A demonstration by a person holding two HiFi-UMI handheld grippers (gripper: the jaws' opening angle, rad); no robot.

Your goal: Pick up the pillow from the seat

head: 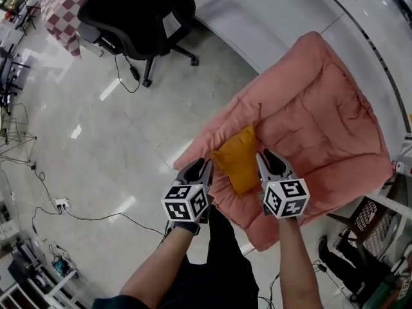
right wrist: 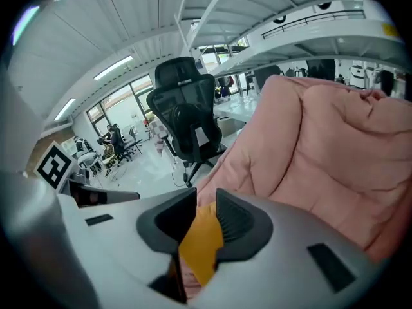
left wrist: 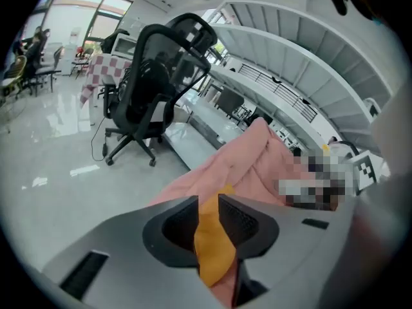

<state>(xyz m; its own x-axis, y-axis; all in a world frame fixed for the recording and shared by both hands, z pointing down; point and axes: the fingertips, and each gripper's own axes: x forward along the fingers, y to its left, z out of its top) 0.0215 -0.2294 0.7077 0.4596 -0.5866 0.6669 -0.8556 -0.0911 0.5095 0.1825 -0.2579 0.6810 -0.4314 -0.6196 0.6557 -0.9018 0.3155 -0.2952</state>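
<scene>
An orange pillow (head: 237,163) lies on the front part of a pink padded seat (head: 315,114). My left gripper (head: 205,165) sits at the pillow's left edge and my right gripper (head: 262,156) at its right edge, so the two flank it. In the left gripper view the jaws of the left gripper (left wrist: 207,208) stand apart, and the pillow (left wrist: 212,250) shows in the gap over the pink seat (left wrist: 251,153). The right gripper (right wrist: 206,211) also has its jaws apart, with the pillow (right wrist: 201,243) showing in the gap. I see neither pair of pads pressing on it.
A black office chair (head: 145,18) stands on the glossy floor behind and to the left of the seat. A curved white counter (head: 283,11) runs past the seat's far side. Cables and a power strip (head: 61,205) lie on the floor at left. A wire basket (head: 373,227) stands at right.
</scene>
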